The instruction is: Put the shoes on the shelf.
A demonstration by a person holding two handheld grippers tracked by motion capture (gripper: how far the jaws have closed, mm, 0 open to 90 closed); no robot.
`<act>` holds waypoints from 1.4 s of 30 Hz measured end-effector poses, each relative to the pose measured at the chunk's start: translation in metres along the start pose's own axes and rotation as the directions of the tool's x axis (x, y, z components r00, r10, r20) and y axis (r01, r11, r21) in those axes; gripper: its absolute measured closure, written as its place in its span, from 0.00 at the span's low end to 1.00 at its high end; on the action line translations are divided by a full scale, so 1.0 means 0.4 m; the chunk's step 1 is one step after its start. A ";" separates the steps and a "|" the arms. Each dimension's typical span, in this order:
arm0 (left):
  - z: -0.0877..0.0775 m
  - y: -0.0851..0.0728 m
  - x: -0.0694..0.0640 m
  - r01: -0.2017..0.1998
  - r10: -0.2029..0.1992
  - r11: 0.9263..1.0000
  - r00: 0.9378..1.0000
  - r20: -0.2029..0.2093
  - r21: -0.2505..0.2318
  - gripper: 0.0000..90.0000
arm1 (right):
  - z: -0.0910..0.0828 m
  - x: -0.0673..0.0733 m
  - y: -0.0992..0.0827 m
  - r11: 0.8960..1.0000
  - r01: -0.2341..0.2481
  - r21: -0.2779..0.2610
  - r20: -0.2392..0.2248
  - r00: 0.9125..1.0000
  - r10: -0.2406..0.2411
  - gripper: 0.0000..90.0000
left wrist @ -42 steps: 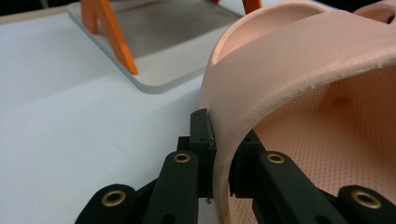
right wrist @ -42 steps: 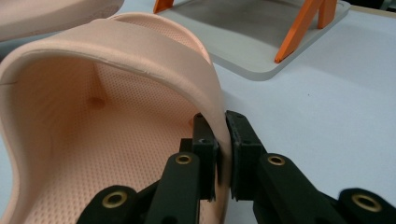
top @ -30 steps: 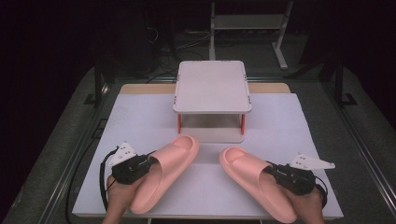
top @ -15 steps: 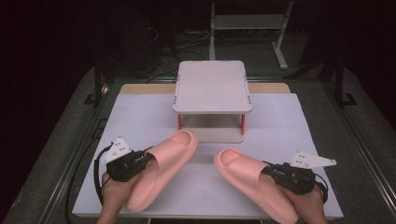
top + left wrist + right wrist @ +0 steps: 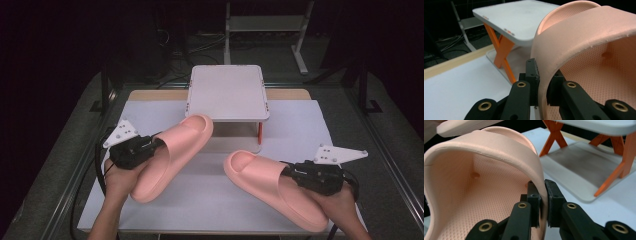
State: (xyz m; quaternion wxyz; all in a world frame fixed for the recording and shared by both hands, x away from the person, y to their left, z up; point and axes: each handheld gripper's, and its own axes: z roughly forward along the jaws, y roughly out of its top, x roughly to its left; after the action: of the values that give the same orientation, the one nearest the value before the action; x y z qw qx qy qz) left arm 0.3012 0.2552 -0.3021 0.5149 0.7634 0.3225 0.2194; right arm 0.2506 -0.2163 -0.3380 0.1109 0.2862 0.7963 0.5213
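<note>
1. Since a second ago, the left gripper (image 5: 150, 148), clamped on the left slipper (image 5: 172, 155), has lifted it toward the small shelf (image 5: 227, 92).
2. Likewise, the right gripper (image 5: 295, 172) pinches the right slipper (image 5: 272, 187), also raised off the table (image 5: 210, 200), likely for shelving.

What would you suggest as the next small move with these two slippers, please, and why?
Probably carry both forward toward the small white rack: each gripper, left and right, is clamped on a slipper's strap, left slipper, right slipper, and the rack's top is bare.
</note>
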 end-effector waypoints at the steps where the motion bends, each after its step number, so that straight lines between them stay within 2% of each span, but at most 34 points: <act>1: 0.002 0.010 0.004 0.000 0.000 1.000 1.000 0.000 -0.004 0.91 | 0.000 -0.002 0.008 1.000 0.002 -0.004 -0.007 1.000 -0.002 0.92; 9: 0.025 0.071 0.033 -0.002 0.002 1.000 1.000 -0.010 -0.012 0.91 | 0.004 -0.011 0.081 0.999 0.036 -0.005 -0.066 0.997 -0.036 0.92; 16: 0.067 0.126 0.067 0.001 -0.001 1.000 1.000 -0.021 -0.003 0.91 | 0.028 -0.030 0.135 0.999 0.043 0.009 -0.107 0.993 -0.042 0.92; 30: 0.135 0.211 0.119 0.008 -0.007 1.000 0.999 -0.054 0.023 0.91 | 0.050 -0.069 0.247 0.997 0.076 0.014 -0.128 0.989 -0.073 0.92; 42: 0.190 0.255 0.153 0.021 -0.017 0.998 0.996 -0.082 0.051 0.91 | 0.077 -0.132 0.310 0.996 0.076 0.043 -0.078 0.994 -0.073 0.92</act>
State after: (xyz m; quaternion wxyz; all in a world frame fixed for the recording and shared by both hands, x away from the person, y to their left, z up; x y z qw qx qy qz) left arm 0.4215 0.2234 -0.2358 0.4834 0.7637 0.3561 0.2372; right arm 0.3502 -0.1864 -0.2470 0.0930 0.2386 0.8217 0.5091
